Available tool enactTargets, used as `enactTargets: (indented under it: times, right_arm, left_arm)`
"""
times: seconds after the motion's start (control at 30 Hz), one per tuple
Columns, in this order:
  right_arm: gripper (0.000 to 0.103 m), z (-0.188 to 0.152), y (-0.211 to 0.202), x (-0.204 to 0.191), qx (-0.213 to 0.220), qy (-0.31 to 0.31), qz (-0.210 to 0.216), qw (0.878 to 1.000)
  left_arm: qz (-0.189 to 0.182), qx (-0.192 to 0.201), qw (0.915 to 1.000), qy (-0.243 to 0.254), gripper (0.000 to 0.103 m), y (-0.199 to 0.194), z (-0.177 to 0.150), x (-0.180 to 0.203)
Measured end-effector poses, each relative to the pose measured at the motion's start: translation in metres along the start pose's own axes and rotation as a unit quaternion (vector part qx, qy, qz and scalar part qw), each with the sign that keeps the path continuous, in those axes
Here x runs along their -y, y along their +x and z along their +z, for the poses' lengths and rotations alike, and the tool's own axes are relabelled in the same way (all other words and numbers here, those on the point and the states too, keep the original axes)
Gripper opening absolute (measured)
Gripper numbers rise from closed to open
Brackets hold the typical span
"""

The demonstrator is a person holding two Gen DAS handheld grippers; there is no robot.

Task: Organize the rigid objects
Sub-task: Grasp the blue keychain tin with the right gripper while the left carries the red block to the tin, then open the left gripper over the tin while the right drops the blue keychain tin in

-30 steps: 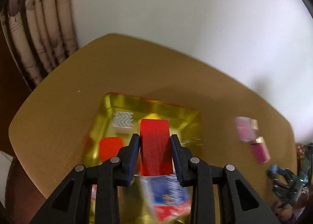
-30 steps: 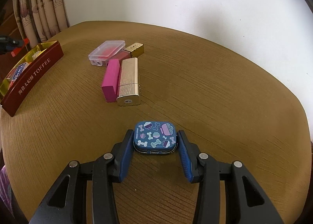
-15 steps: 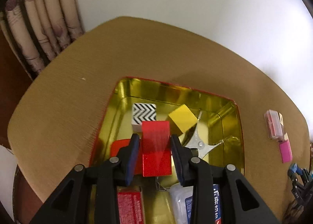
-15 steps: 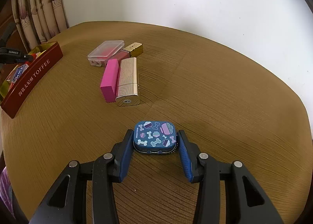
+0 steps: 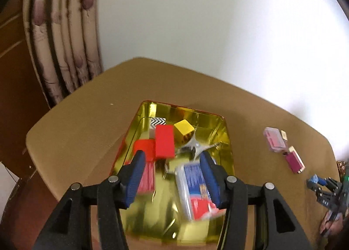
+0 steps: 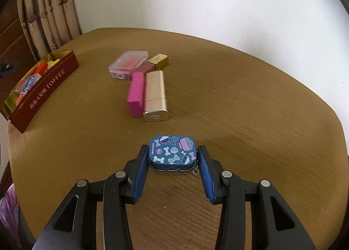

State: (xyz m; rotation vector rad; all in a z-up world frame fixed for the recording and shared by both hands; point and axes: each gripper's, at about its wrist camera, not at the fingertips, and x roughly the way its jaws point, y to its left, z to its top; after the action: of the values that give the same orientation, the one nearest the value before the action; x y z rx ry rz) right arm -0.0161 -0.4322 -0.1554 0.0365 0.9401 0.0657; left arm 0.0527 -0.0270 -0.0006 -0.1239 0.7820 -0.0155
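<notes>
My left gripper (image 5: 172, 158) is open and empty above the gold-lined toffee tin (image 5: 224, 136). A red block (image 5: 164, 144) lies in the tin beside a yellow cube (image 5: 184, 133), a chevron block (image 5: 158, 121), a second red piece (image 5: 144, 149) and a blue-and-red packet (image 5: 196, 189). My right gripper (image 6: 172, 154) has its jaws around a small blue patterned tin (image 6: 172, 153) on the table; the left pad touches it, the right pad stands a little off.
A pink block (image 6: 136, 94), a gold case (image 6: 154, 96), a clear pink box (image 6: 128, 63) and a small gold piece (image 6: 160, 61) lie mid-table. The toffee tin (image 6: 41, 95) stands at the table's left edge. Curtains hang behind on the left.
My left gripper opened and let go of the red block, which now lies in the tin, and drew back. My right gripper's jaws widened slightly around the blue tin.
</notes>
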Motion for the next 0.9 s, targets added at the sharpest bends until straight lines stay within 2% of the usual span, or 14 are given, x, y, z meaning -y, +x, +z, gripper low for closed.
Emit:
enactTargets:
  times: [0.13,0.27,0.43,0.53,0.67,0.9]
  right_arm:
    - [0.04,0.014,-0.016,-0.022,0.013,-0.005,0.025,1.0]
    - [0.04,0.044,-0.03,-0.066,0.032,-0.037,0.06,0.997]
    - [0.04,0.095,-0.026,-0.14,0.056,-0.076,0.126,0.988]
    - [0.04,0.125,-0.01,-0.187,0.061,-0.1,0.151,0.982]
    - [0.04,0.157,0.034,-0.243,0.042,-0.132,0.152,0.979]
    - [0.041,0.18,0.093,-0.28,0.017,-0.147,0.138,0.979]
  left_arm:
    - [0.004,0.04,0.9991,-0.012,0.054,-0.034,-0.036,-0.008]
    - [0.009,0.027,0.9994,-0.021,0.054,-0.04,-0.056,-0.021]
    - [0.001,0.009,0.9987,-0.05,0.054,-0.04,-0.057,-0.038]
    - [-0.018,0.002,0.9968,-0.078,0.054,-0.04,-0.058,-0.048]
    - [-0.037,-0.023,0.994,-0.1,0.054,-0.035,-0.059,-0.055]
    - [-0.059,-0.05,0.9888,-0.128,0.054,-0.027,-0.06,-0.067]
